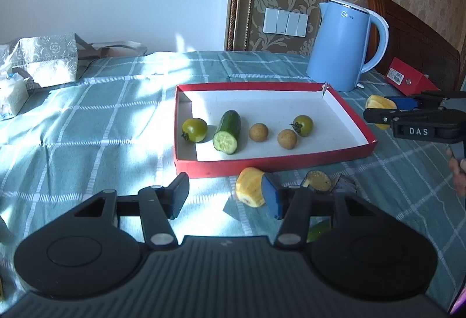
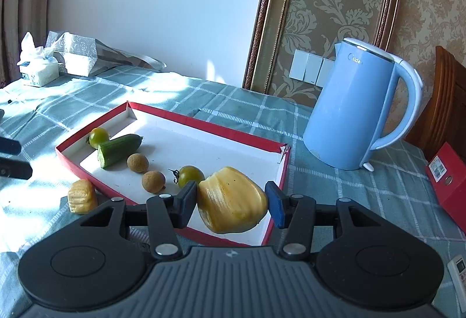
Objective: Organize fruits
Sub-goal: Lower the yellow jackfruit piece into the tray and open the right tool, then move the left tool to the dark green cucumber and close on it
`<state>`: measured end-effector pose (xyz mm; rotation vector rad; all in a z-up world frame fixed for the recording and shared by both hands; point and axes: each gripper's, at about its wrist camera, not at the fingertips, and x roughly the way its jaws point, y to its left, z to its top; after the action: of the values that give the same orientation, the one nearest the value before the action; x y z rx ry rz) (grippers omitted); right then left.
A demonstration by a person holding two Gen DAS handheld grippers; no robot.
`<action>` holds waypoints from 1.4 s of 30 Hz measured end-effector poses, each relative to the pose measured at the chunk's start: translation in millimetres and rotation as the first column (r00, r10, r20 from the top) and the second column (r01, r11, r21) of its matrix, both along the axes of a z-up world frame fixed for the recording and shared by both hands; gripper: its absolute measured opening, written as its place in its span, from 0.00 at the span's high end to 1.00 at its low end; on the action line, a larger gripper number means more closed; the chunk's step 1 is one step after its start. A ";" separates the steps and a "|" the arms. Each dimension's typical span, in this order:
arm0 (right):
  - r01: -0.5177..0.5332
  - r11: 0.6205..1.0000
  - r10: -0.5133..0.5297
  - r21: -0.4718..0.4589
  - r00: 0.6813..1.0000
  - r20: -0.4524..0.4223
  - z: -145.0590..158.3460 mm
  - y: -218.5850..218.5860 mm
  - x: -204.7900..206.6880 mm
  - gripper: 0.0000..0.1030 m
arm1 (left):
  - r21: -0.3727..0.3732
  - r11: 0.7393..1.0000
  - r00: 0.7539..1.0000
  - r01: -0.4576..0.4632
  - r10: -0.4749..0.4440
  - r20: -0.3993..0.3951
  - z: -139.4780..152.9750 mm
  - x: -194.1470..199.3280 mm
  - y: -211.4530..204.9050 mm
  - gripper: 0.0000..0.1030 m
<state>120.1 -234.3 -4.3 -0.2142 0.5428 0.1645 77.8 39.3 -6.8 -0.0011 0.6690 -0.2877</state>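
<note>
A red tray (image 1: 361, 128) (image 2: 279, 172) with a white floor holds two green tomatoes (image 1: 194, 129) (image 1: 303, 125), a cut cucumber (image 1: 227, 132) (image 2: 119, 149) and two brown longans (image 1: 258, 132) (image 1: 287, 139). My right gripper (image 2: 230, 203) is shut on a yellow jackfruit piece (image 2: 231, 200) above the tray's near right corner; it also shows in the left wrist view (image 1: 378, 102). My left gripper (image 1: 225, 194) is open, its right pad beside another yellow jackfruit piece (image 1: 250, 190) (image 2: 82, 196) on the cloth in front of the tray.
A blue kettle (image 1: 340, 47) (image 2: 354, 111) stands behind the tray's right end. A red box (image 1: 407, 79) (image 2: 448, 186) lies at the right. A dark-skinned cut fruit (image 1: 317, 180) lies on the cloth. A tissue box (image 2: 39, 73) and bag (image 1: 43, 58) sit far left.
</note>
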 end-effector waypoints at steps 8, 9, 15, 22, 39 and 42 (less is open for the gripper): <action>0.009 1.000 -0.011 -0.028 0.998 -0.068 -23.0 11.0 35.7 0.51 | 0.023 0.999 0.998 -0.048 0.049 -0.036 -11.2 -23.7 20.6 0.50; 0.012 0.999 -0.015 -0.035 0.997 -0.080 -27.8 12.4 40.2 0.51 | 0.020 0.998 0.998 -0.053 0.054 -0.039 -11.6 -24.6 21.9 0.50; 0.039 0.999 -0.043 -0.026 0.989 -0.141 -47.9 13.0 59.9 0.51 | 0.042 0.999 0.999 -0.029 0.030 -0.036 -11.4 -31.7 17.7 0.48; 0.052 0.998 -0.054 -0.019 0.984 -0.171 -61.4 13.4 64.4 0.50 | 0.047 0.999 0.999 -0.005 0.007 -0.041 -14.5 -30.8 13.0 0.45; 0.219 0.968 -0.210 0.123 0.974 -0.083 -19.8 -26.8 -72.2 0.27 | 0.091 0.941 0.946 0.325 -0.323 -0.033 -24.1 -37.6 -42.1 0.38; 0.251 0.962 -0.241 0.112 0.966 -0.094 -23.7 -32.9 -93.4 0.27 | 0.124 0.915 0.923 0.383 -0.384 -0.017 -26.3 -36.9 -52.1 0.33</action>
<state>26.7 -267.2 -28.0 -0.0190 0.6320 -0.0360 40.9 -12.8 -33.1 0.2551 0.6758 -0.6237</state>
